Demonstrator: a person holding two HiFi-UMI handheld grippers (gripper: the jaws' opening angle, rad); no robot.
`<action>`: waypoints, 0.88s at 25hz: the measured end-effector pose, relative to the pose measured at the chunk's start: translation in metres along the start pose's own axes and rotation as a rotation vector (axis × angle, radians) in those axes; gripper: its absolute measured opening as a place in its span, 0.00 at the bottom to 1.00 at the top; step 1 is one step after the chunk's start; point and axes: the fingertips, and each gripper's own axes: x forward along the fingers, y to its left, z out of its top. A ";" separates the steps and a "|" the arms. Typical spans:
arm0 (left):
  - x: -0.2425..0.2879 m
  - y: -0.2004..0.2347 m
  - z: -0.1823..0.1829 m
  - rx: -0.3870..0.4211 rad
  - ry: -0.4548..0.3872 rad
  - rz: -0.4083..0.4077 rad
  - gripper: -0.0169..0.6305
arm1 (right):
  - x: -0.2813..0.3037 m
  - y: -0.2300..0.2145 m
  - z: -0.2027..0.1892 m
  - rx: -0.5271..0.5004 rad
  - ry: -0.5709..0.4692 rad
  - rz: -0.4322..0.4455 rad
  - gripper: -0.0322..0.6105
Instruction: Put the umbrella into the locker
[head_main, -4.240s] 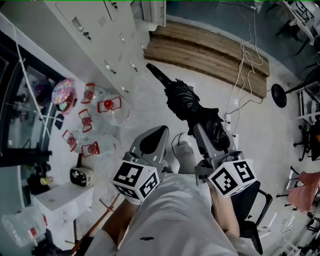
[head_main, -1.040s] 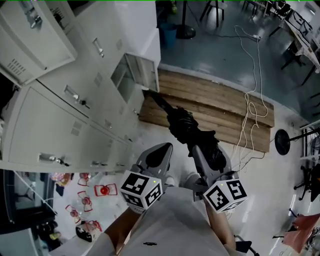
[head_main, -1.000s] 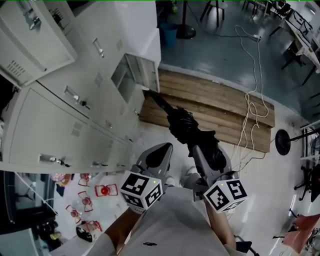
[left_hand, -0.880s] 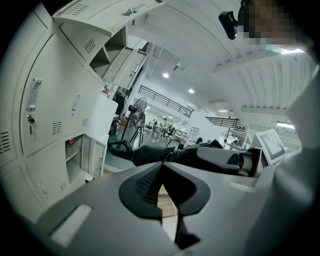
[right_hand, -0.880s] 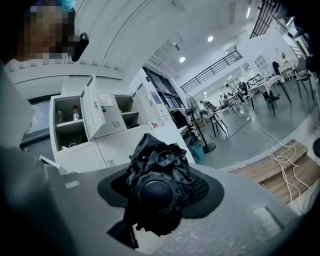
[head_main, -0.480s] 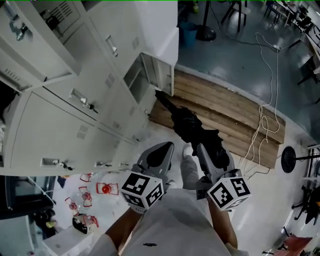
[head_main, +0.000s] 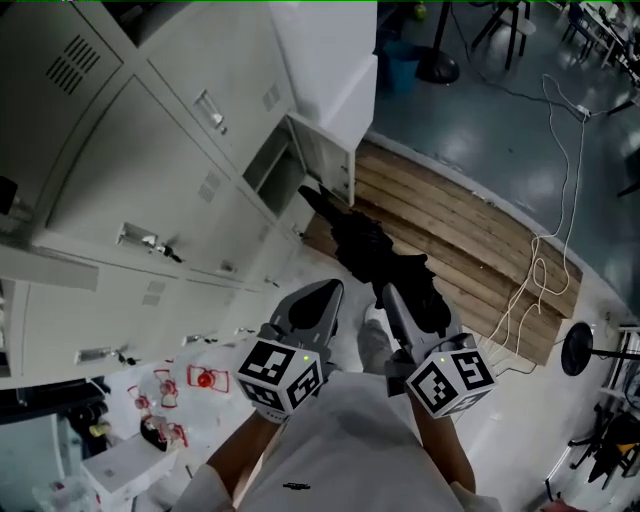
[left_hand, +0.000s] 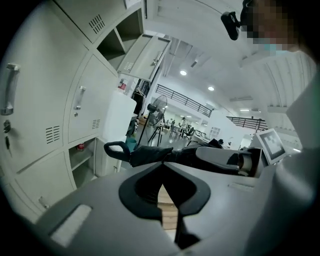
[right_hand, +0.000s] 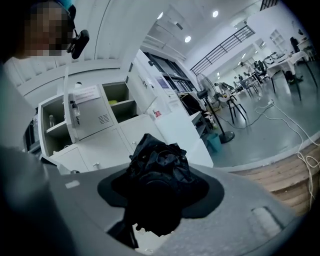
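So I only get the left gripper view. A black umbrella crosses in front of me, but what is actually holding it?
Observer: The right gripper. In its own view the umbrella fills the gap between the jaws, which are closed on the bunched black fabric.
Operator: Is it in the locker yet?
Observer: Not yet. From the head view, its far end sits just outside the open locker.
Operator: What is under it?
Observer: A wooden platform on the floor, with a white cable trailing over its far end.
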 end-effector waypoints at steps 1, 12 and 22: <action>0.008 0.003 0.005 0.000 0.001 0.012 0.05 | 0.008 -0.006 0.004 0.003 0.010 0.010 0.42; 0.088 0.028 0.049 0.012 -0.028 0.152 0.05 | 0.083 -0.059 0.043 0.027 0.068 0.143 0.42; 0.113 0.049 0.048 -0.030 -0.028 0.242 0.05 | 0.116 -0.077 0.045 0.020 0.109 0.190 0.42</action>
